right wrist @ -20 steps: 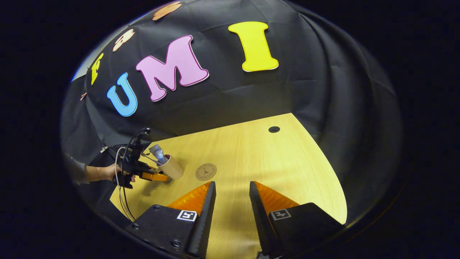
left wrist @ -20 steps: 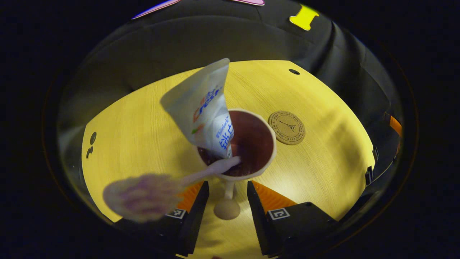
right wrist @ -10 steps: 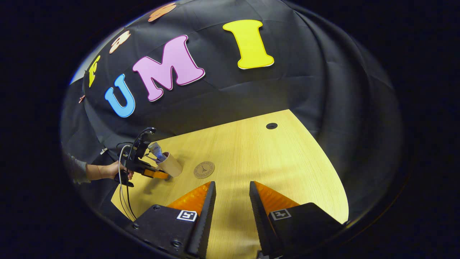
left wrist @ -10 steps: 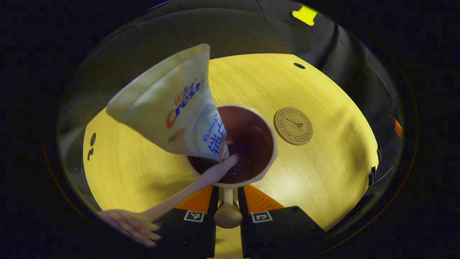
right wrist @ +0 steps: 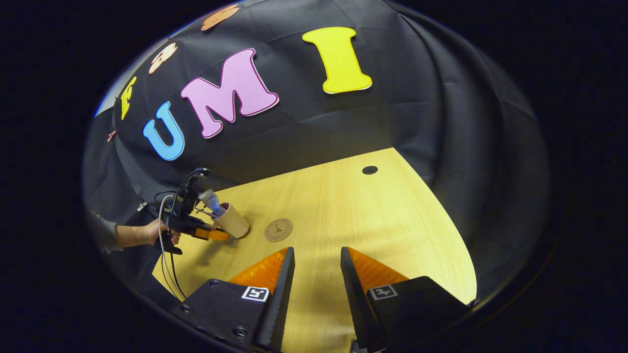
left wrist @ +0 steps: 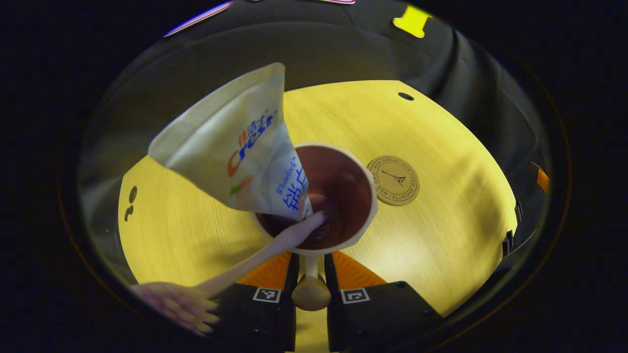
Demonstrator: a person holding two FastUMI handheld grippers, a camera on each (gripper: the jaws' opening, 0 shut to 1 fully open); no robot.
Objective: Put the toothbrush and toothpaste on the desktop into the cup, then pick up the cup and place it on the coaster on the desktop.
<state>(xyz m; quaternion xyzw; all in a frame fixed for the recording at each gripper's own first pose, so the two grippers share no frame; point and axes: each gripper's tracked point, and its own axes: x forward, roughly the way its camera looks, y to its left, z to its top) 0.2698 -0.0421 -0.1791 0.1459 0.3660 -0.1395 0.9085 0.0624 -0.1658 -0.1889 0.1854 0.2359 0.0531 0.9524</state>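
A pale wooden desktop (right wrist: 343,215) with a round hole (right wrist: 369,170) near its far edge stood under warm light before black creased cloth (right wrist: 441,122), possibly draped loosely.

Left gripper (left wrist: 310,274): fingers drawn in close, one either side of the cup handle (left wrist: 310,289), pressing on it. Seen from the right gripper view, the same gripper (right wrist: 211,234) sits at the far left over the table edge, held level by a hand (right wrist: 156,233) with a sleeve behind the wrist. Right gripper (right wrist: 316,274): low over the desktop, tilted forward and down, fingers parted, nothing between them.
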